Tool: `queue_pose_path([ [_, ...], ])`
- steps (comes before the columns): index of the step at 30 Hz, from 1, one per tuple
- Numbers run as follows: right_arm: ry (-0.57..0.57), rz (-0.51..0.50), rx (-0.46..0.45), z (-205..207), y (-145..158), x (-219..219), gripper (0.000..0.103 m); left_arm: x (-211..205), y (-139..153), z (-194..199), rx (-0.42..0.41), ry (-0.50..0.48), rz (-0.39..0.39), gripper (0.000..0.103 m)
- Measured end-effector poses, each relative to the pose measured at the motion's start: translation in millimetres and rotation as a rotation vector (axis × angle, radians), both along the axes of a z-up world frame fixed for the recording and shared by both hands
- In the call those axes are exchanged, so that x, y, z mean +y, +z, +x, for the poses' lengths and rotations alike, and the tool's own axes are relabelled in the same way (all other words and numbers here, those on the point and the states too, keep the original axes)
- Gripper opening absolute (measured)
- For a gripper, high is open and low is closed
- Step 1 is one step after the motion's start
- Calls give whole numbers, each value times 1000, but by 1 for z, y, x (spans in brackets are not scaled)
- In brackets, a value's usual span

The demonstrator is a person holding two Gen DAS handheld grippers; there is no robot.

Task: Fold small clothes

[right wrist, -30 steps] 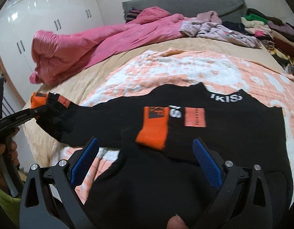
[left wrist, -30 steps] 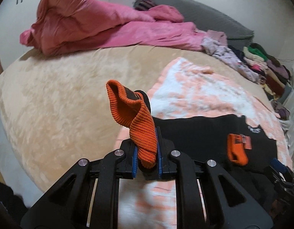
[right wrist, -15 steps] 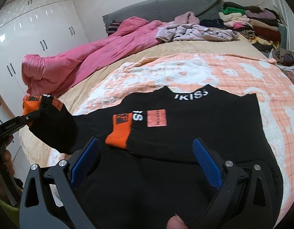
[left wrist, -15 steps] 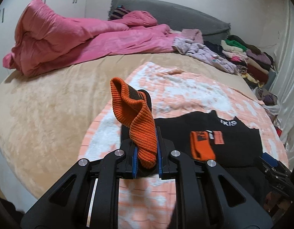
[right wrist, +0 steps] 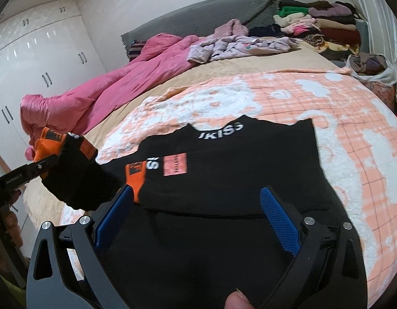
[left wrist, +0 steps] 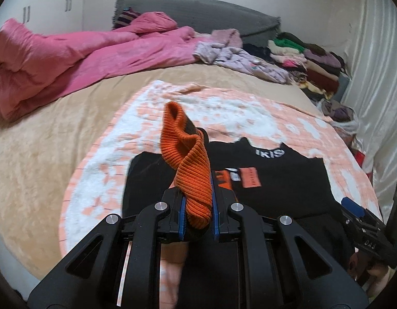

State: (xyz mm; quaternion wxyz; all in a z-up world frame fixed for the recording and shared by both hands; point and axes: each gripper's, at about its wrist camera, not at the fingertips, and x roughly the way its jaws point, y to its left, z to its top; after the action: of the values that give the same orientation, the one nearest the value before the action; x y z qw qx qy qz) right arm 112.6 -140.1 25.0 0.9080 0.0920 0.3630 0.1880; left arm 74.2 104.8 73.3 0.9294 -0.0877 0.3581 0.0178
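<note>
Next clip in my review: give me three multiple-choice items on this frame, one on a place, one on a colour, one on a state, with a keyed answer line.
1. Where does the black sweater lie?
A. on the peach-and-white blanket
B. on the pink duvet
C. on the clothes stack

2. What colour is the cuff in the left gripper?
A. green
B. orange
C. white

3. How does the right gripper stand?
A. shut on the collar
B. shut on the blanket
C. open, nothing between its pads

Answers: 1 A, the blanket shows all round the sweater's far edges. 2 B, ribbed orange knit stands up between the blue pads. 3 C, its blue pads sit wide apart above the black cloth.
</note>
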Motion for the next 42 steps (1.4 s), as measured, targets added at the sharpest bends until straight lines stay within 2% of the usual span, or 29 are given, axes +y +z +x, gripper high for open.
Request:
queue_pose_path([
  [11, -96, 28, 23, 9, -11, -52, 98, -61, -29, 31, 82, -128, -3, 8],
  [15, -117, 34, 33, 11, -16, -65, 98, -77, -42, 42, 116, -181, -29, 19],
  [18, -123, 33, 43, 13, -20, -69, 98, -81, -47, 48, 137, -224, -106, 32],
  [19, -122, 34, 48, 14, -22, -69, 98, -81, -46, 48, 134, -225, -114, 33],
  [23, -88, 35, 66, 18, -29, -59, 98, -69, -42, 49, 116, -182, -92, 33],
  [26, -2, 35, 90, 18, -36, -33, 98, -51, -41, 49, 113, -114, -47, 33],
  [28, 75, 43, 116, 18, -42, -10, 97, -37, -41, 49, 113, -75, -44, 36],
  [30, 133, 44, 139, 17, -47, 10, 86, -26, -41, 49, 112, -49, -37, 38],
  [31, 172, 41, 156, 18, -51, 23, 84, -21, -41, 48, 112, -36, -32, 39],
  [35, 214, -11, 186, 24, -64, 54, 84, -7, -41, 41, 110, -3, -30, 42],
  [37, 226, -13, 215, 28, -72, 61, 76, 1, -41, 38, 107, 14, -44, 47],
  [38, 234, -19, 227, 29, -76, 66, 65, 5, -40, 36, 105, 24, -54, 47],
  [39, 247, -27, 226, 29, -78, 71, 42, 9, -39, 34, 102, 34, -61, 47],
  [41, 281, -19, 226, 28, -78, 78, 24, 17, -38, 33, 96, 51, -67, 47],
  [42, 292, -12, 221, 27, -76, 81, 13, 21, -37, 31, 92, 60, -69, 47],
])
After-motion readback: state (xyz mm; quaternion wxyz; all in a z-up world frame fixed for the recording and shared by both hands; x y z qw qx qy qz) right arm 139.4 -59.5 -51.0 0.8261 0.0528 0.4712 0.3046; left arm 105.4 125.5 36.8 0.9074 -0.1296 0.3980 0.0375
